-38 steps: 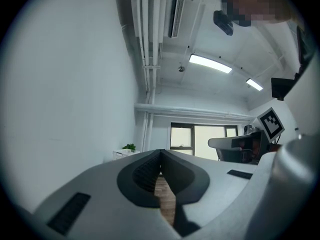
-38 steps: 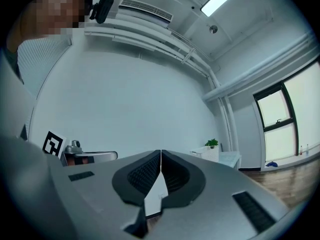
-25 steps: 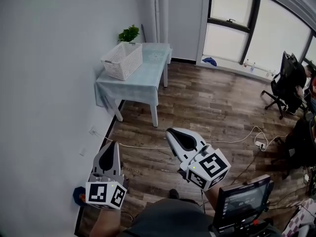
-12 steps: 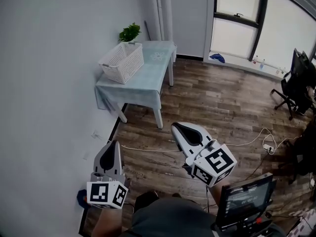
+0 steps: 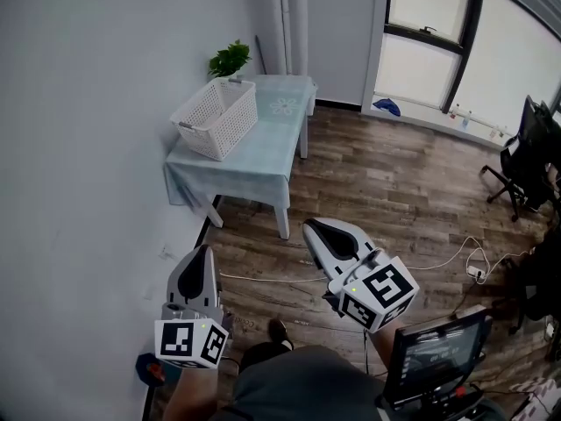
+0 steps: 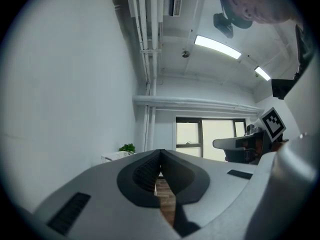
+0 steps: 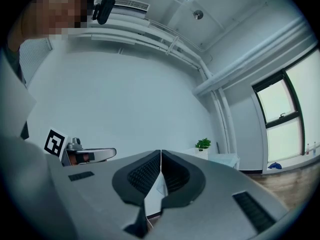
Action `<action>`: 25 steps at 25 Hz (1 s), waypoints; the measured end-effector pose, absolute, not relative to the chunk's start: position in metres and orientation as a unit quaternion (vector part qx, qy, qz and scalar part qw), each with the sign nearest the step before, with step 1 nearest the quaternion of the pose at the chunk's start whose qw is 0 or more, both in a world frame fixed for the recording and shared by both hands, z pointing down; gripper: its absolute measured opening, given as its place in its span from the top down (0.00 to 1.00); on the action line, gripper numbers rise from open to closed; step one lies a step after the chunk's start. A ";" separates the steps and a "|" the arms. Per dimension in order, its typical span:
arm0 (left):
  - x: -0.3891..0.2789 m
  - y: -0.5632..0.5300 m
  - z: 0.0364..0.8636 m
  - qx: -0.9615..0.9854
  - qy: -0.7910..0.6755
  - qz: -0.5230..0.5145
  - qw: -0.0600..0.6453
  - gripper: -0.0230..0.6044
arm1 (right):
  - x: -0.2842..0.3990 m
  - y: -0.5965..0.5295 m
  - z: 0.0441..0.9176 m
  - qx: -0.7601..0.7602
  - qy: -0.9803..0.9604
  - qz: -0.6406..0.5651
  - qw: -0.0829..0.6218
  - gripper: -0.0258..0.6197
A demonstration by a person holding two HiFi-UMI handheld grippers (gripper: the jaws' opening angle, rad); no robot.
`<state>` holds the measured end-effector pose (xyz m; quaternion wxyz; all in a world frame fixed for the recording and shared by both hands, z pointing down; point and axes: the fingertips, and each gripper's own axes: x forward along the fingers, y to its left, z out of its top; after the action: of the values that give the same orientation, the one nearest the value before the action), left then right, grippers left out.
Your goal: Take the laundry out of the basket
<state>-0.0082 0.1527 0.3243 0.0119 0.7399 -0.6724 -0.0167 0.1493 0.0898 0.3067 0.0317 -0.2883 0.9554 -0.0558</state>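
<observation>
Now, nearest in, the left gripper (image 5: 203, 253) and right gripper (image 5: 309, 231) are held level over the wooden floor (image 5: 394, 182), and each gripper view shows its fingers pressed together, empty. Farther off, only the head view gives the white basket (image 5: 216, 118) whole, on the tabletop (image 5: 267, 143) by the wall, contents unreadable. The left gripper view catches just its rim beneath the plant (image 6: 127, 148).

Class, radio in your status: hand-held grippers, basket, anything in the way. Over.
Left hand-held gripper shut, empty; right hand-held gripper the same. Basket on table ahead, well off, contents unseen. White cable crosses floor between. Over.
</observation>
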 end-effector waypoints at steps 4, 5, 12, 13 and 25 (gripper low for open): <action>-0.040 0.119 0.321 0.742 -0.670 -0.025 0.012 0.95 | 0.118 0.058 0.300 -0.292 0.955 -0.046 0.030 0.93; -0.048 0.112 0.322 0.744 -0.668 -0.026 0.013 0.95 | 0.110 0.050 0.300 -0.294 0.954 -0.047 0.030 0.93; -0.096 0.065 0.316 0.746 -0.664 -0.038 0.018 0.95 | 0.059 0.004 0.295 -0.297 0.954 -0.039 0.022 0.93; -0.100 0.059 0.316 0.748 -0.663 -0.039 0.019 0.95 | 0.054 -0.001 0.297 -0.299 0.953 -0.039 0.021 0.93; -0.144 -0.007 0.333 0.746 -0.664 -0.036 0.032 0.95 | 0.008 -0.068 0.306 -0.286 0.957 -0.040 0.008 0.93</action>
<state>-0.1444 -0.0072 0.3335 0.0317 0.7461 -0.6641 -0.0364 0.0081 -0.0681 0.3060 0.0084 -0.2856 0.9575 -0.0404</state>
